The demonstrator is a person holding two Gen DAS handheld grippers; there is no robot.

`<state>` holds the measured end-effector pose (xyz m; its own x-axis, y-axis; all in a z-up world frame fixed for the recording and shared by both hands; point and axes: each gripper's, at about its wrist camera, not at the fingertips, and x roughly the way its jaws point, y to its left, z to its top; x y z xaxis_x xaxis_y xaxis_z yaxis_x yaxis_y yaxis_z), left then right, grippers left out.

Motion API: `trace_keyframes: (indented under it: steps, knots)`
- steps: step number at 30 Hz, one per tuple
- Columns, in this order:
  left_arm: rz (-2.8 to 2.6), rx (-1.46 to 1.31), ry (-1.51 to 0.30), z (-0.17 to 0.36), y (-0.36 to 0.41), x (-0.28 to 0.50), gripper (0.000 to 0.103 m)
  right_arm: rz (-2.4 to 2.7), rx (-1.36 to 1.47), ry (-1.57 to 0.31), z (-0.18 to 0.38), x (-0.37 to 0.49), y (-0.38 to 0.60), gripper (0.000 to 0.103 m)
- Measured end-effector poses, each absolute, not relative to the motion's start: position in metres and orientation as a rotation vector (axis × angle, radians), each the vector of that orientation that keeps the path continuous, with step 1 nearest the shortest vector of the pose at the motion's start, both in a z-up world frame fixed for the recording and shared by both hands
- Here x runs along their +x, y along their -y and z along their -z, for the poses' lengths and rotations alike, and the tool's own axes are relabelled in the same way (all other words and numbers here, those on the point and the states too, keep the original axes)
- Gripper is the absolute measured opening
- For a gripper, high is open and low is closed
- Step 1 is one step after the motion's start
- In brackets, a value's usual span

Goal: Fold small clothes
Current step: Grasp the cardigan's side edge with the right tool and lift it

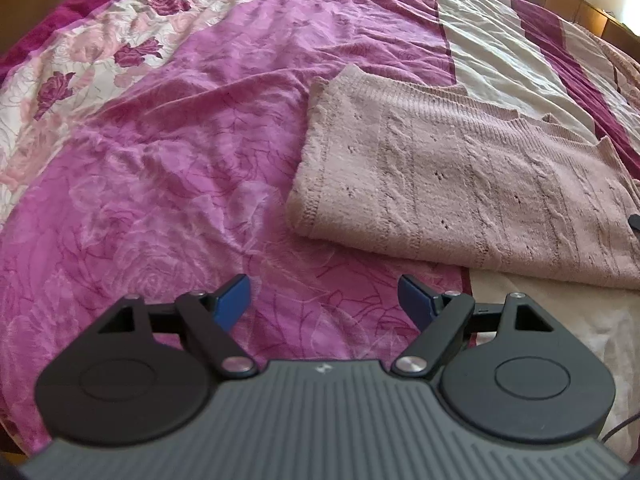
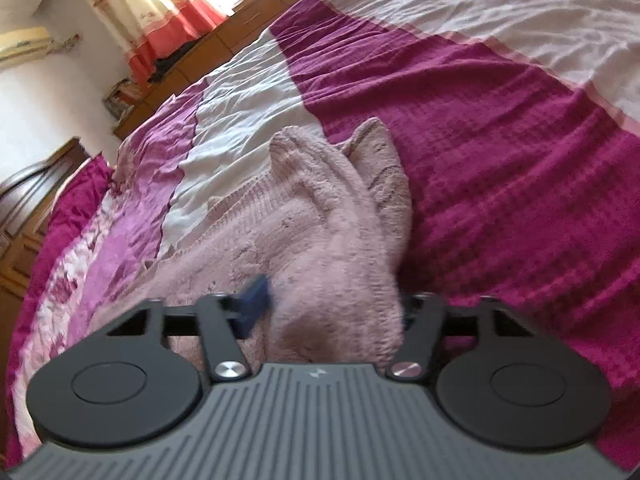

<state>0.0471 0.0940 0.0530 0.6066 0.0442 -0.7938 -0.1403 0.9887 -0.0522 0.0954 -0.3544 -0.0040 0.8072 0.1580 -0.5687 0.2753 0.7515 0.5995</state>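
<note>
A dusty-pink cable-knit sweater [image 1: 460, 184] lies partly folded on the bed, to the right in the left wrist view. My left gripper [image 1: 324, 300] is open and empty, hovering over the bedspread just short of the sweater's near left corner. In the right wrist view a bunched fold of the same sweater [image 2: 336, 248] rises between the fingers of my right gripper [image 2: 332, 308]. Its left blue pad [image 2: 254, 304] is blurred and touches the knit; the right pad is hidden behind the fabric. The jaws stand wide around the fold.
The bed is covered by a magenta, rose-printed and cream bedspread [image 1: 168, 152]. A wooden headboard [image 2: 224, 40] and a curtain [image 2: 160, 8] lie beyond the bed. Dark wooden furniture [image 2: 32, 200] stands at the left.
</note>
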Motion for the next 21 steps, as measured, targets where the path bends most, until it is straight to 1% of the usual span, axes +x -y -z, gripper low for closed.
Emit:
trace_keyframes:
  steps: [2,5,14,19,21]
  knots:
    - [-0.109,-0.107,-0.907,-0.055,-0.095,0.045,0.082,0.059,0.794,-0.634,0.005,0.093,0.362,0.04]
    - [-0.112,-0.095,-0.903,-0.057,-0.097,0.043,0.082,0.053,0.835,-0.614,0.002,0.09,0.366,0.034]
    - [-0.112,-0.099,-0.892,-0.064,-0.105,0.043,0.082,0.001,0.808,-0.54,-0.038,0.099,0.347,0.029]
    - [-0.128,-0.114,-0.876,-0.07,-0.117,0.042,0.082,-0.074,0.741,-0.503,-0.072,0.107,0.323,0.02]
    - [-0.137,-0.123,-0.87,-0.072,-0.122,0.041,0.082,-0.103,0.696,-0.49,-0.086,0.11,0.309,0.019]
